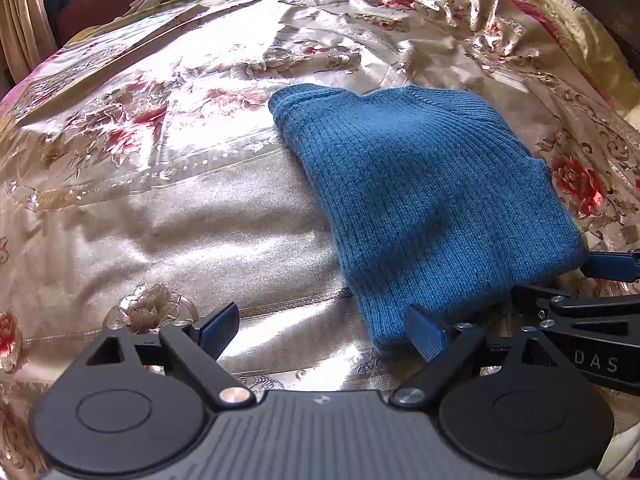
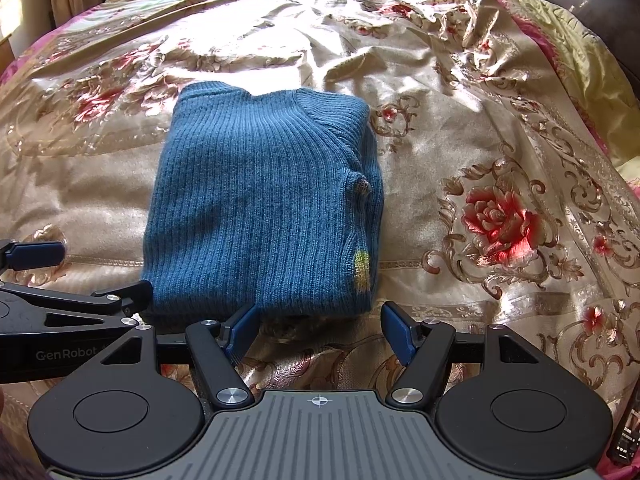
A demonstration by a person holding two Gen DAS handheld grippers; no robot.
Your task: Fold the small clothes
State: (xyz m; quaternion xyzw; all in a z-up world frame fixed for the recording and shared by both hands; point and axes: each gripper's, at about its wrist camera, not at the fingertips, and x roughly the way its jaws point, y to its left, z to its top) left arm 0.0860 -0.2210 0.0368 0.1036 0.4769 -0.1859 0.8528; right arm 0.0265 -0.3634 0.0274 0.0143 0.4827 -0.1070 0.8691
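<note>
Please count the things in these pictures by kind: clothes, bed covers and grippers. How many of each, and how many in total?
Clothes: 1, the folded blue knit sweater.
Bed covers: 1, the shiny floral bedspread.
Grippers: 2, the left gripper and the right gripper, both open.
Total: 4.

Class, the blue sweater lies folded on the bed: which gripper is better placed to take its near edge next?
Probably the right gripper: the blue sweater lies straight ahead, its near edge just beyond the open fingers. The left gripper faces mostly bare bedspread.
</note>
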